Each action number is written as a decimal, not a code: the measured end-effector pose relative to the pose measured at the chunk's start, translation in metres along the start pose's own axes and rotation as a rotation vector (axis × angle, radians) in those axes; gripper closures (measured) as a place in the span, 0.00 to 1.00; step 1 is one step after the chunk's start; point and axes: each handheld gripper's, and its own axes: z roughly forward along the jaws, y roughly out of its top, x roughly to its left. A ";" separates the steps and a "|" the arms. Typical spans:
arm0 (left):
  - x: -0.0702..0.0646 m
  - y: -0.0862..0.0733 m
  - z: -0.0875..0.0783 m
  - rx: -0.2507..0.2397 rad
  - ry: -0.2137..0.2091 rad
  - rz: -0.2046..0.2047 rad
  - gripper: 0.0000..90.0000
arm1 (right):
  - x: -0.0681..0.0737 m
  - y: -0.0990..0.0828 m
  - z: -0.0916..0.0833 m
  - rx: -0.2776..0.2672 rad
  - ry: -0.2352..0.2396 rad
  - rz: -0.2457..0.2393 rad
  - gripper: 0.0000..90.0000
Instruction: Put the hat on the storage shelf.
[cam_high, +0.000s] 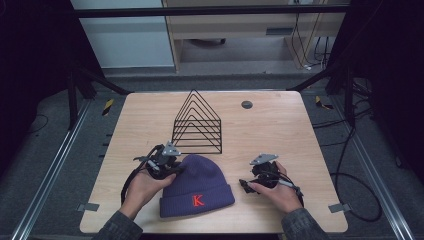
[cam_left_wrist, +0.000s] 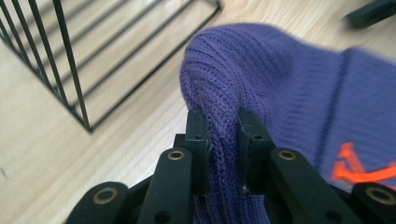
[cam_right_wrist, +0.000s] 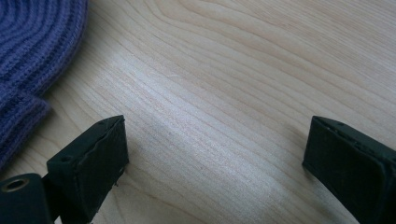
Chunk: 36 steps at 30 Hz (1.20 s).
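Observation:
A purple knit beanie with a red letter K lies on the wooden table, near the front edge. My left gripper is at the beanie's left top and is shut on a fold of its knit, which bunches up between the two pads. My right gripper rests just right of the beanie's cuff, open, with bare wood between its fingers. The cuff's edge lies at the left of the right gripper view.
A black wire rack shaped like nested triangles stands behind the beanie at the table's middle. A small dark round disc sits near the far edge. Black frame bars and cables surround the table.

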 end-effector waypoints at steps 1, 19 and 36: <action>-0.004 0.005 -0.008 -0.019 0.010 0.021 0.85 | 0.000 0.000 0.000 0.003 0.001 0.000 0.07; -0.019 0.049 -0.081 -0.114 0.062 0.193 0.86 | 0.000 0.003 -0.004 0.020 0.000 -0.017 0.17; -0.002 0.097 -0.137 -0.199 0.117 0.241 0.86 | -0.001 0.002 -0.004 0.024 -0.011 -0.002 0.16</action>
